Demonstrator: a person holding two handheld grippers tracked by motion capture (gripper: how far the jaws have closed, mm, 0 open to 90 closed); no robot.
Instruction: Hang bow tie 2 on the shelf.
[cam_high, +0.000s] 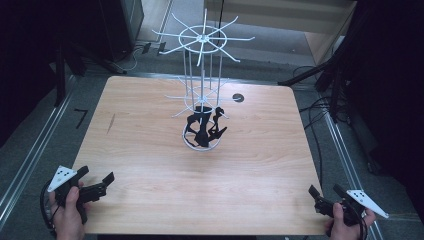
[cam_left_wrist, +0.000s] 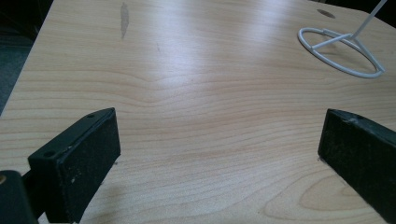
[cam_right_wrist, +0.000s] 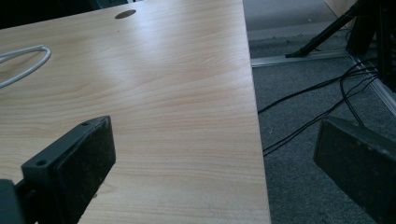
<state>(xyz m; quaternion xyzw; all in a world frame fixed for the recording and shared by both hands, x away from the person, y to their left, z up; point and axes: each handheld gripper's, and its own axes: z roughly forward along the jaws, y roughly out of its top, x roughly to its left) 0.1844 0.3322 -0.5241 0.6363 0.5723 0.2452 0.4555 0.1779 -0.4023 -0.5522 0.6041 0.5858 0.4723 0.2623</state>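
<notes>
A white wire rack (cam_high: 202, 75) stands mid-table on a ring base (cam_high: 200, 146), with spoked tiers at the top and halfway up. Several small black items (cam_high: 206, 127) hang low on it, too small to identify. My left gripper (cam_high: 96, 174) is held at the table's near left corner, open and empty. In the left gripper view, the left gripper (cam_left_wrist: 217, 121) has its jaws wide apart over bare wood, with the rack's base (cam_left_wrist: 332, 41) far ahead. My right gripper (cam_high: 325, 190) is at the near right corner, open and empty. The right gripper (cam_right_wrist: 214, 126) straddles the table's right edge.
The wooden table (cam_high: 150, 165) has a dark round hole (cam_high: 238, 97) behind the rack and a dark smear (cam_high: 110, 123) at the left. Grey carpet with black cables (cam_right_wrist: 317, 88) lies to the right. Dark stands and frames surround the table.
</notes>
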